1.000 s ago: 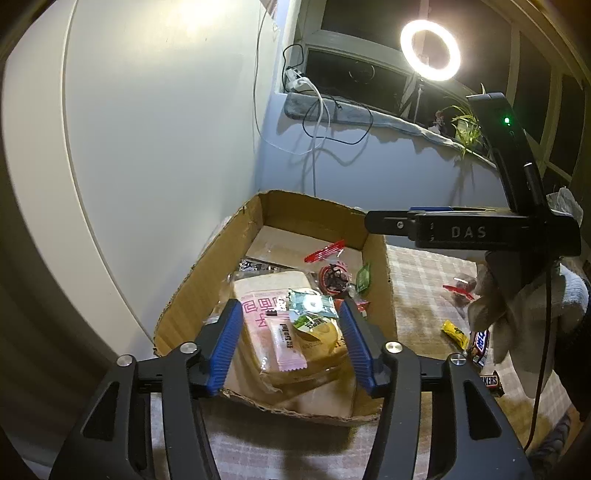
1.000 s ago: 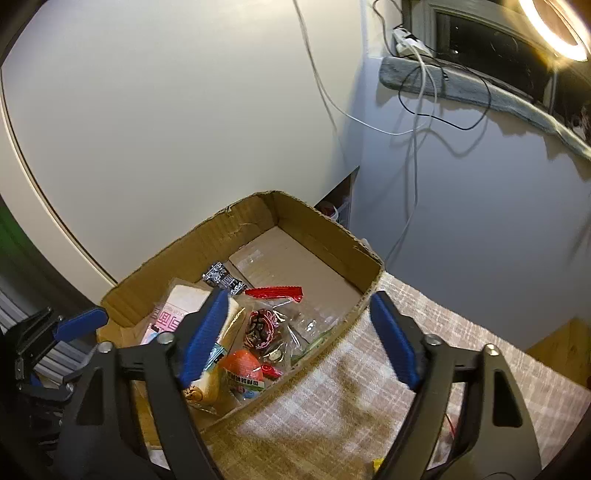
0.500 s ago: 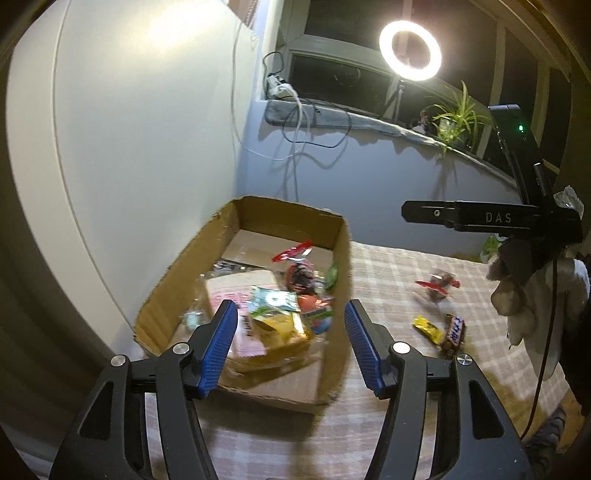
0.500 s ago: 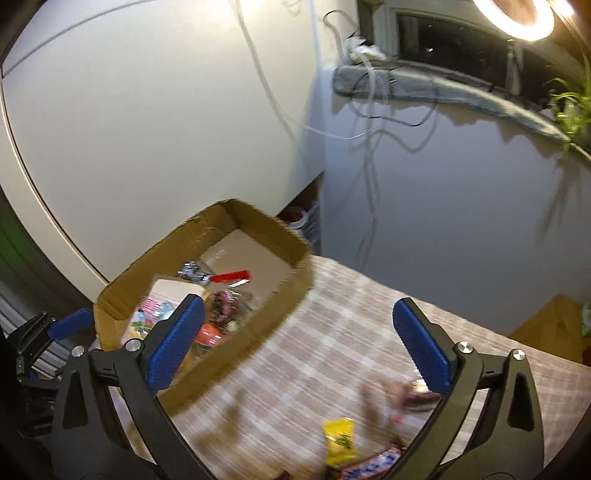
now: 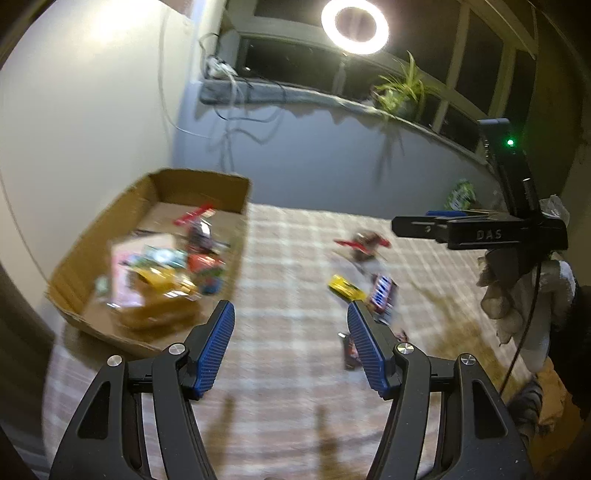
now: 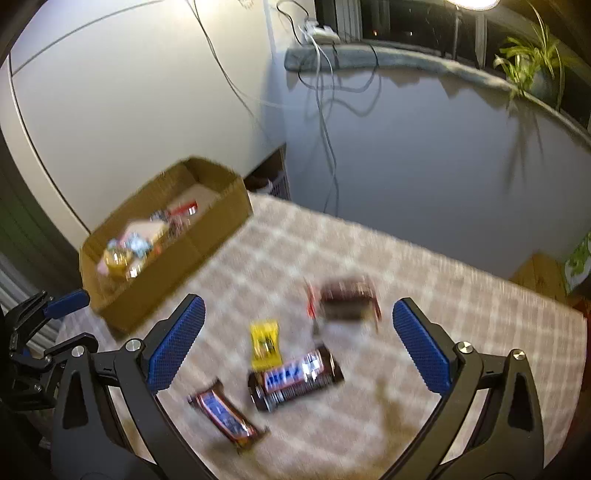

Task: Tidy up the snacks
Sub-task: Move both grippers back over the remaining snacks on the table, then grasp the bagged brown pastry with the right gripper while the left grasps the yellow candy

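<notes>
Both grippers are up over the checked tablecloth [image 6: 424,266] and both are empty. The right gripper [image 6: 295,343] has its blue-padded jaws spread wide, nothing between them but cloth and wrappers below. Under it lies a loose cluster of snacks: a small yellow packet [image 6: 264,343], and touching its lower edge a dark chocolate bar with a blue-and-white label [image 6: 295,376]; just beside that, lower left, a smaller brown bar with an orange stripe [image 6: 223,417]; and a little apart, farther up the cloth, a blurred dark packet with red edging [image 6: 347,302]. The left gripper [image 5: 290,343] is also spread open, holding nothing, with bare cloth between its pads. Its right finger [image 5: 365,350] covers part of that same cluster, where the yellow packet [image 5: 345,288] and the blue-labelled bar [image 5: 382,291] sit side by side. Well apart from those loose pieces, at the far left corner of the table against the white wall, stands the open cardboard box [image 5: 92,251], with a heap of mixed wrapped snacks [image 5: 162,273] inside; the motion blur is too heavy to name them one by one. A lit ring light [image 5: 354,26] glows above the window sill.
</notes>
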